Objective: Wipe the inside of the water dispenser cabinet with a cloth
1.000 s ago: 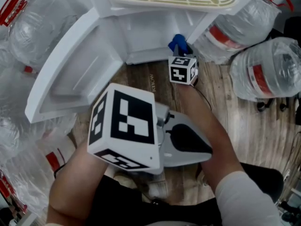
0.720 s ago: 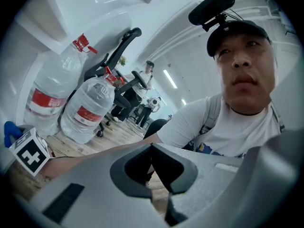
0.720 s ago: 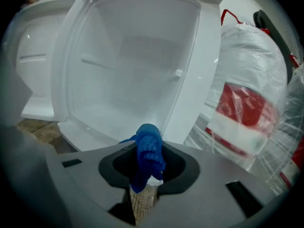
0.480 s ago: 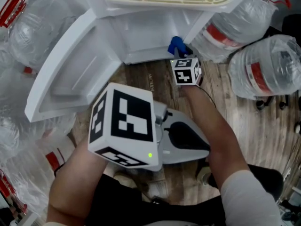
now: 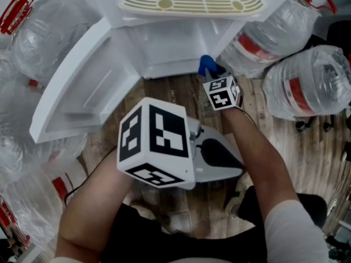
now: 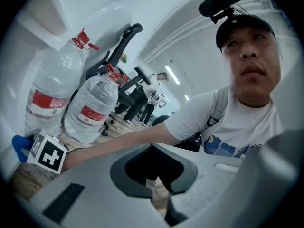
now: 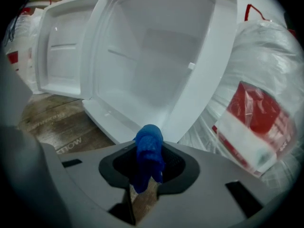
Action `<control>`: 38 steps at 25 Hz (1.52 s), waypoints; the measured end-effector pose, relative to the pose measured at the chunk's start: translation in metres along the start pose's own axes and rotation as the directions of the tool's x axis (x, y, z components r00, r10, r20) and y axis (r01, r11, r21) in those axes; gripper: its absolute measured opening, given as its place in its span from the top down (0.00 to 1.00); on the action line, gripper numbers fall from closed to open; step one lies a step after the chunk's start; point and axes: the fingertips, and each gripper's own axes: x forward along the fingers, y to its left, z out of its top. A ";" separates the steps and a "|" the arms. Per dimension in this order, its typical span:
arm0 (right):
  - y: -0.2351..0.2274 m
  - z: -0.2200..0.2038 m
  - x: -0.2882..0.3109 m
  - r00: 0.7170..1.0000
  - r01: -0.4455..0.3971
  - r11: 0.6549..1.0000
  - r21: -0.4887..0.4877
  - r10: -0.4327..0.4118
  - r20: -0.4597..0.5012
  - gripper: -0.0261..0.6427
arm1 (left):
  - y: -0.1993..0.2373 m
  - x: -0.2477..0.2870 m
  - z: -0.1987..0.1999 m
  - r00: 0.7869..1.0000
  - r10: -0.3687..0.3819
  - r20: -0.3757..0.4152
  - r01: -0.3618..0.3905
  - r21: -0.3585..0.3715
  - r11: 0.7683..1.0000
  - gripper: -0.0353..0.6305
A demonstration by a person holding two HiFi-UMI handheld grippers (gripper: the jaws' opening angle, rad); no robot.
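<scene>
readable text: none | floor print (image 7: 68, 145): too blurred | bottle label (image 6: 90, 114): illegible

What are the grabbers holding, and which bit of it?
The right gripper pinches the blue cloth by its lower end; the bunched top sticks out. The left gripper holds nothing.

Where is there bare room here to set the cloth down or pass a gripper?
Bare wooden floor lies before the cabinet, between its open door and the right-hand water bottles. The cabinet interior looks empty. Crowded: both flanks, packed with bottles, including the left-hand water bottles behind the door.
</scene>
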 end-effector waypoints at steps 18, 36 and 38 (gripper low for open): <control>0.009 0.076 -0.208 0.921 -0.388 0.912 0.131 0.387 0.033 0.82 | 0.001 -0.016 0.118 0.832 0.509 0.223 -0.512 -0.047 0.858 0.94; -0.080 0.260 -0.629 0.793 -0.600 0.799 0.024 0.591 0.148 0.82 | -0.293 0.020 0.326 0.561 0.772 0.298 -0.702 -0.323 0.635 0.94; -0.084 0.271 -0.671 0.794 -0.596 0.803 0.028 0.583 0.171 0.82 | -0.325 0.025 0.338 0.554 0.776 0.303 -0.713 -0.309 0.630 0.94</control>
